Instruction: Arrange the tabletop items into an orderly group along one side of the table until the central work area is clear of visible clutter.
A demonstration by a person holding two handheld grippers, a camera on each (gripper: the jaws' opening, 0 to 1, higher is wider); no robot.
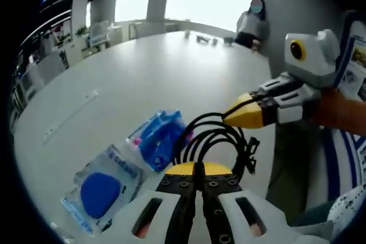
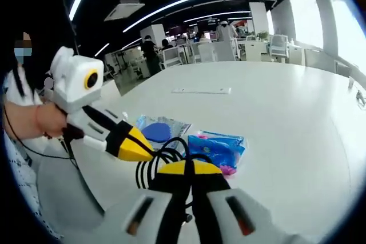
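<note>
Mid-tidying, both tools on the coiled black cable [image 1: 214, 141]: left gripper [image 1: 198, 170] at bottom centre of the left gripper view looks clenched at the coil's near edge, right gripper [image 2: 187, 170] looks clenched the same way at bottom centre of the right gripper view, actual grasp hard to confirm. Next likely a joint lift or drag to one table edge, minding trailing loops. Further back, blue pouch [image 1: 160, 138] and clear packet with blue pad [image 1: 100, 192] flat beside the coil, ruler [image 1: 68, 115] well apart on the white table [image 1: 171, 67].
</note>
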